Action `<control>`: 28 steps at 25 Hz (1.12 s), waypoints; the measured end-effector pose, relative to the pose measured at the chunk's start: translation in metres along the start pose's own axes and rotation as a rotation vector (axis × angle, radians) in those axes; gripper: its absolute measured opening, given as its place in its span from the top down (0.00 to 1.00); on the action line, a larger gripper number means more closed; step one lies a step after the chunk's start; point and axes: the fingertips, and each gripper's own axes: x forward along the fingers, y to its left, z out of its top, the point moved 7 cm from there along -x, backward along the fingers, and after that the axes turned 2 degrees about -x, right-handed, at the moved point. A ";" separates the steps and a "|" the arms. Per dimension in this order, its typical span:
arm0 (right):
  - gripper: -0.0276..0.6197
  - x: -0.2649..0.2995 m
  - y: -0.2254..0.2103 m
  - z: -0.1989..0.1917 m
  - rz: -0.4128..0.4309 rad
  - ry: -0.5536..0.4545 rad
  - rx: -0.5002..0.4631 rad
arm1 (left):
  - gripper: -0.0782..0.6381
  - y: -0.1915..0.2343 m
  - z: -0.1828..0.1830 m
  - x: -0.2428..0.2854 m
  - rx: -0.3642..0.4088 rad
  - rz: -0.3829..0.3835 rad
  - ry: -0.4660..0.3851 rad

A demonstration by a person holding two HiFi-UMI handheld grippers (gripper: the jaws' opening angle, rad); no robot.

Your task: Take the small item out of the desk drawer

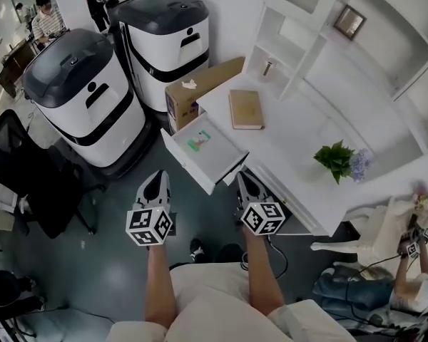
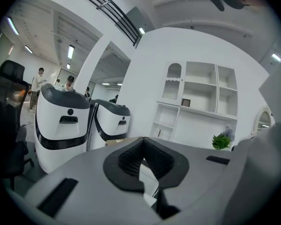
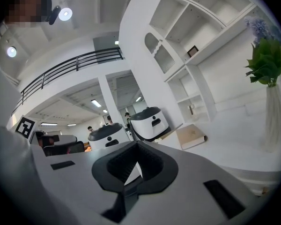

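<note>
In the head view the white desk (image 1: pixel 299 144) has one drawer (image 1: pixel 187 164) pulled out toward me. A small green-and-white item (image 1: pixel 199 141) lies flat inside it near the back left. My left gripper (image 1: pixel 157 176) hovers over the dark floor just below and left of the drawer front, jaws together and empty. My right gripper (image 1: pixel 242 177) hangs by the drawer's right front corner, jaws also together with nothing in them. In the gripper views the left gripper (image 2: pixel 143 139) and the right gripper (image 3: pixel 136 142) both show their tips meeting.
A brown book (image 1: pixel 245 109) lies on the desk, and a potted plant (image 1: pixel 337 159) stands further right. A cardboard box (image 1: pixel 200 87) sits at the desk's left end, beside two white-and-black machines (image 1: pixel 93 98). A black office chair (image 1: pixel 21 169) stands at the left. A person (image 1: pixel 414 262) sits at the lower right.
</note>
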 end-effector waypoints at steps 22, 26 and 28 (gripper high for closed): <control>0.92 0.186 -0.062 0.015 0.086 0.262 -0.174 | 0.87 0.033 0.022 0.207 0.091 -0.069 0.117; 0.92 0.221 -0.076 0.026 0.108 0.285 -0.205 | 0.87 0.027 0.028 0.251 0.116 -0.073 0.142; 0.92 0.236 -0.083 0.030 0.110 0.290 -0.194 | 0.87 0.025 0.028 0.268 0.124 -0.080 0.160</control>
